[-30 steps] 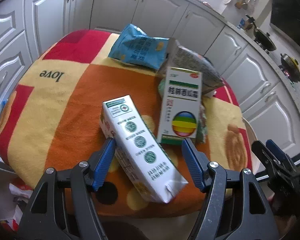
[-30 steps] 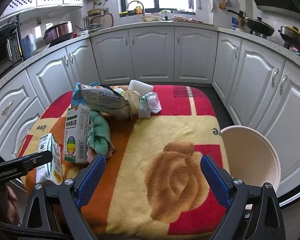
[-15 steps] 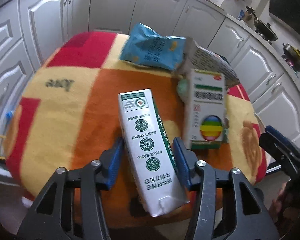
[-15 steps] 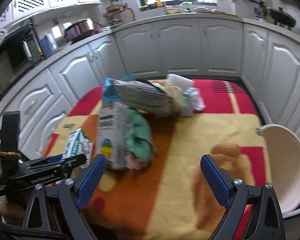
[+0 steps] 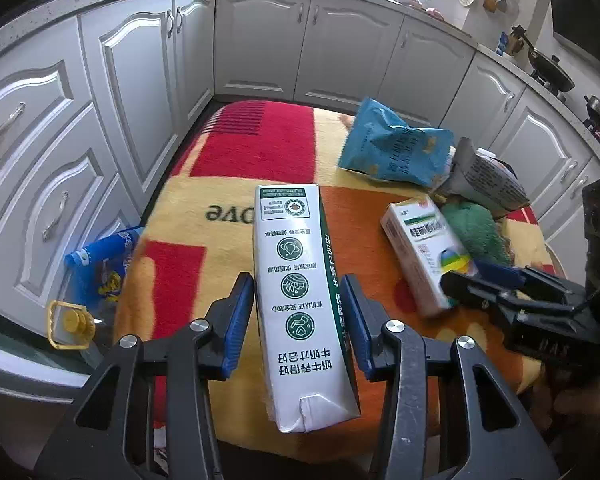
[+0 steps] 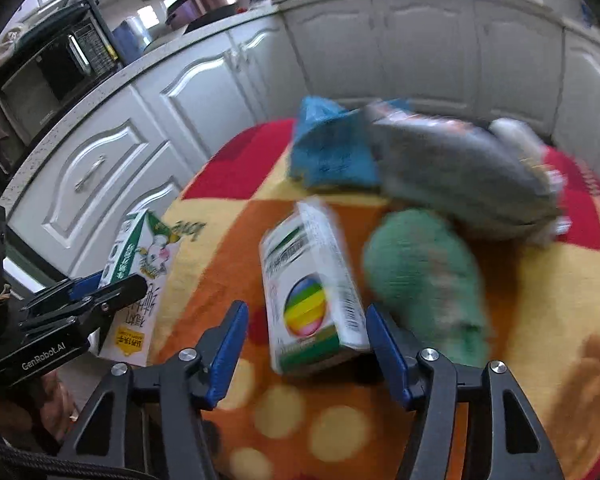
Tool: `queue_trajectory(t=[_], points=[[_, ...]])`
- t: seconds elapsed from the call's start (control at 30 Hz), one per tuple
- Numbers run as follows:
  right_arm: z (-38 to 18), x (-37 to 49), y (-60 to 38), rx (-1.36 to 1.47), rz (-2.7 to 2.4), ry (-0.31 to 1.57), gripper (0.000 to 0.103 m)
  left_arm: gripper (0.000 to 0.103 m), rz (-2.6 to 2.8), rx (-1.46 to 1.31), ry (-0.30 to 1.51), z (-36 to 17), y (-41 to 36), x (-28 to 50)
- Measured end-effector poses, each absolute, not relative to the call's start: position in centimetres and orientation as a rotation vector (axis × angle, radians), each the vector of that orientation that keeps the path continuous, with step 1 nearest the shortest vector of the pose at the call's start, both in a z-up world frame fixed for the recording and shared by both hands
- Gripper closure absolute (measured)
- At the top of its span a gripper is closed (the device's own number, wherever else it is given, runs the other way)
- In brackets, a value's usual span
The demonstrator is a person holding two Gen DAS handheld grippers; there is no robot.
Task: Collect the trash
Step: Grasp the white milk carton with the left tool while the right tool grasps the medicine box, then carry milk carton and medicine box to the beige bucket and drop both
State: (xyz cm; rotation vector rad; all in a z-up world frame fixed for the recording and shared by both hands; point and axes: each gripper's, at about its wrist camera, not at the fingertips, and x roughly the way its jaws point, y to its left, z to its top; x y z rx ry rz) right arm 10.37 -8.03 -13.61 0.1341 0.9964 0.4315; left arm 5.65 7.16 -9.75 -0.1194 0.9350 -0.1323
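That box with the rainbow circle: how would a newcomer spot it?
Find the patterned blanket covering the table, then its orange patch nearest the camera. A small white box lies there between the right gripper's open blue fingers, beside a green cloth. Only it has a striped rainbow disc and green base band.

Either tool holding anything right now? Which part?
Left tool clamps the milk carton across its long sides, near the middle. Right tool straddles the medicine box, open, holding nothing.

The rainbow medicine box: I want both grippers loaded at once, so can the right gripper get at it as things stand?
Probably yes. The right gripper is open with the medicine box between its fingers; the green cloth crowds one side.
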Motion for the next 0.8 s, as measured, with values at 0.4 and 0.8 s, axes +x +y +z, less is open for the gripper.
queue_trajectory(t=[0.4, 0.8], points=[[-14.7, 12.6, -4.0, 0.031, 0.328, 1.011, 0.024, 0.061, -0.146, -0.188, 0.975, -12.2, 8.8, 7.2], [-15.7, 10.8, -4.6, 0.007, 0.395, 1.094, 0.050, 0.060, -0.091, -0.198, 1.073, -14.3, 8.3, 8.5]])
